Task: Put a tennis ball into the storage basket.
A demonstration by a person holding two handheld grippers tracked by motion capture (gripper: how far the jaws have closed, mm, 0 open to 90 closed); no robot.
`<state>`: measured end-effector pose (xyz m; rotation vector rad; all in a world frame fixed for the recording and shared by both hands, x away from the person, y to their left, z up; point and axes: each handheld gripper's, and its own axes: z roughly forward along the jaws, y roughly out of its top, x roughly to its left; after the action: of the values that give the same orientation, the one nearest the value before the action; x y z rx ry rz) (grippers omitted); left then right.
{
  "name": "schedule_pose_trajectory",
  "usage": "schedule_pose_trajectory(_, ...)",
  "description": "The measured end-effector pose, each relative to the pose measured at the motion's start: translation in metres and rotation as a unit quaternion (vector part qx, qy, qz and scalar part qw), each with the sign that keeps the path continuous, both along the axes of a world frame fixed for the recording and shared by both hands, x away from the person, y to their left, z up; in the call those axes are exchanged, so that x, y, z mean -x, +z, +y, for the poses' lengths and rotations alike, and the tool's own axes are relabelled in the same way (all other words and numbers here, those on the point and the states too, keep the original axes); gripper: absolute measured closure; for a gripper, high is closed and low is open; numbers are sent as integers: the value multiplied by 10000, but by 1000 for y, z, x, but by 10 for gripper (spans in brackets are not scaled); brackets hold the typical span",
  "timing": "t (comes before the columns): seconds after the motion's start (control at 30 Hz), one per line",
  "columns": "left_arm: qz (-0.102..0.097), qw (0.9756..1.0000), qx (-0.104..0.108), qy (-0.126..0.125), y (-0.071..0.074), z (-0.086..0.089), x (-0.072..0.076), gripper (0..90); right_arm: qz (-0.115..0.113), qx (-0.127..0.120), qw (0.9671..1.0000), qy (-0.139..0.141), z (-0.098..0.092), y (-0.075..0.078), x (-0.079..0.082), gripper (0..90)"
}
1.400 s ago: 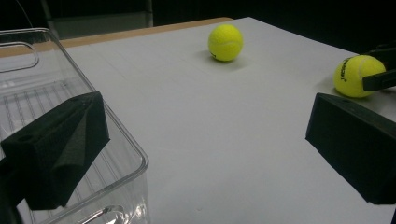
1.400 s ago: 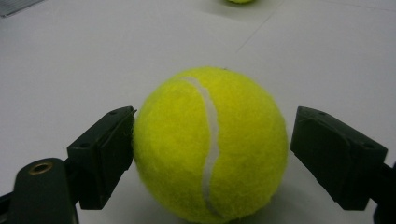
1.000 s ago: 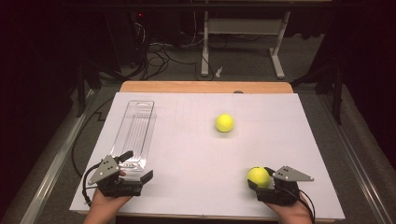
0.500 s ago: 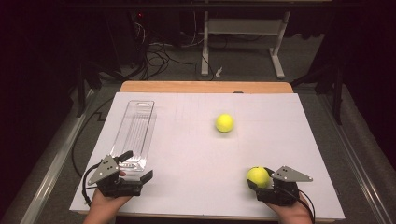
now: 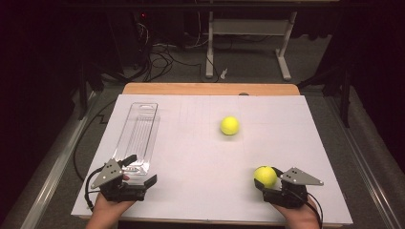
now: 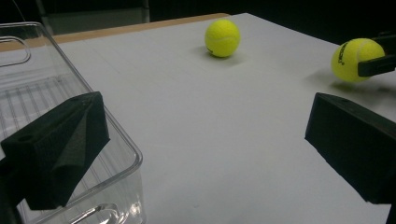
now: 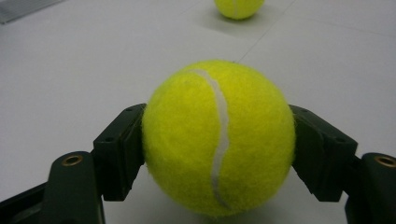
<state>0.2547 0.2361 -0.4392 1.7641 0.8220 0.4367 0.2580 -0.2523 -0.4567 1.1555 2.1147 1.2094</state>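
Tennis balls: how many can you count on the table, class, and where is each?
2. One tennis ball sits between the jaws of the right gripper near the front edge; the other tennis ball lies free toward the table's middle.

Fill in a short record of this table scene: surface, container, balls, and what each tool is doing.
surface: white table top
container: clear plastic tray, empty, at the left
held ball: yellow tennis ball, on the table
free ball: second tennis ball, alone near the middle
right tool: jaws pressed on both sides of the held ball
left tool: jaws wide open at the tray's near corner, one jaw over the tray's rim, holding nothing
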Motion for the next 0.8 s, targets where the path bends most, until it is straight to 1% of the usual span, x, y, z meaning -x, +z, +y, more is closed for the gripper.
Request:
schedule_pose_trajectory(0.07, -19, 10000, 17, -9, 0, 0, 0, 6, -77, -25, 10000, -19, -1, 2, -1, 273)
schedule_pose_trajectory(0.1, -19, 10000, 24, -15, 0, 0, 0, 6, -77, -25, 10000, -19, -1, 2, -1, 273)
schedule_pose_trajectory(0.17, -21, 10000, 9, -20, 0, 0, -1, 7, -131, -151, 9998, -76, -2, 5, -2, 273)
schedule_pose_trajectory(0.3, -23, 10000, 68, -2, 1, 0, -2, 7, -291, -246, 9991, -178, -4, 13, -3, 273)
schedule_pose_trajectory(0.37, -37, 10000, 5, -17, 2, -1, -1, 6, -313, -263, 9990, -183, -4, 14, -4, 274)
schedule_pose_trajectory(0.4, -45, 10000, -17, -16, 2, -2, -1, 6, -285, -278, 9990, -179, -3, 17, -7, 275)
schedule_pose_trajectory(0.47, -53, 10000, 1, 3, 2, -2, 0, 6, -222, -251, 9994, -86, -1, 21, -11, 275)
schedule_pose_trajectory(0.57, -50, 10000, -9, 22, 2, -1, 0, 6, -234, -191, 9995, -56, 3, 23, -14, 276)
schedule_pose_trajectory(0.63, -45, 10000, -16, 20, 2, -1, 0, 7, -238, -153, 9996, 34, 8, 25, -17, 276)
schedule_pose_trajectory(0.67, -42, 10000, -18, 21, 2, -1, 0, 7, -272, -94, 9995, 86, 15, 27, -20, 277)
schedule_pose_trajectory(0.73, -47, 10000, -28, 18, 2, -2, 0, 6, -263, -108, 9995, 111, 17, 27, -22, 277)
schedule_pose_trajectory(0.8, -50, 10000, -25, 14, 2, -2, 0, 7, -266, -97, 9994, 187, 26, 28, -26, 278)
